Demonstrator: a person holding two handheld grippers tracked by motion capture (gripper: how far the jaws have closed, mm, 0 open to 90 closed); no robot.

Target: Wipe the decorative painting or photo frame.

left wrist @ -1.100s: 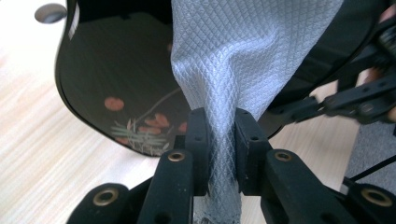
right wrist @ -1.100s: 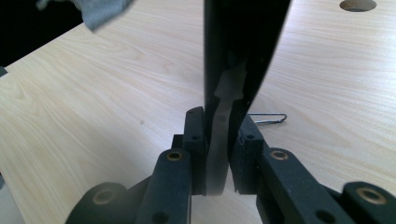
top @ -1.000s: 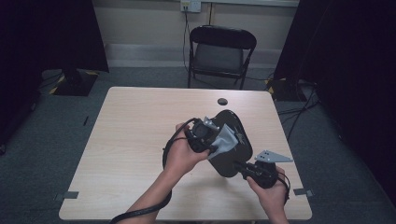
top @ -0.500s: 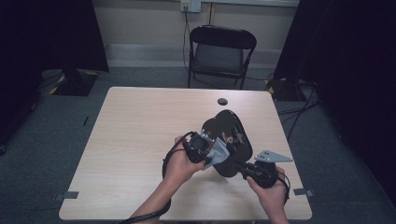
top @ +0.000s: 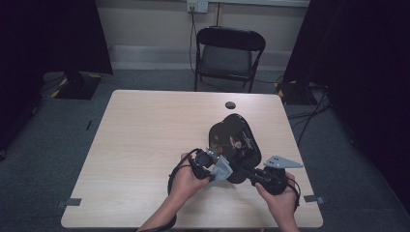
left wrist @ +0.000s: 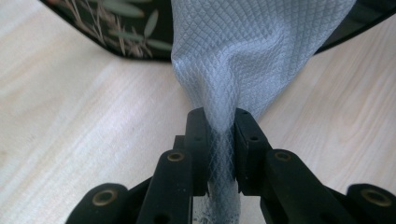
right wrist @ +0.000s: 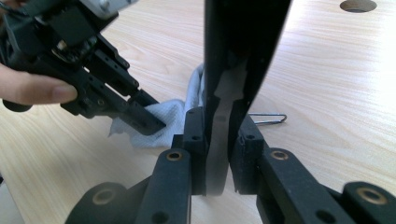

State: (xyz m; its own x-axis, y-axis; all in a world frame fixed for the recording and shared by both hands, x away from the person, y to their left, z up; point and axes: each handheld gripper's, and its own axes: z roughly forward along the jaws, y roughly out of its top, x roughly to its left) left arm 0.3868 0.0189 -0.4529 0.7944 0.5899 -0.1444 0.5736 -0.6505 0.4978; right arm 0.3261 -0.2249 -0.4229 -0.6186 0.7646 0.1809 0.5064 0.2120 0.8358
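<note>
Lower now than a second ago, the left gripper (top: pixel 215 170) clamps a white cloth (left wrist: pixel 252 51) against the black tray (top: pixel 237 140), mid-wipe. The right gripper (right wrist: pixel 218 140) pinches the tray's near rim, holding it tilted. Next stroke needs steady pressure; bare table (top: pixel 145 140) lies beyond.

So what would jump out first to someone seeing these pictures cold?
Probably the glossy black tray with a leaf pattern, at the table's near right, its edge pinched by the right gripper. Beside it, the left gripper is clamped on a white quilted cloth against the tray. A black folding chair stands beyond the table.
</note>
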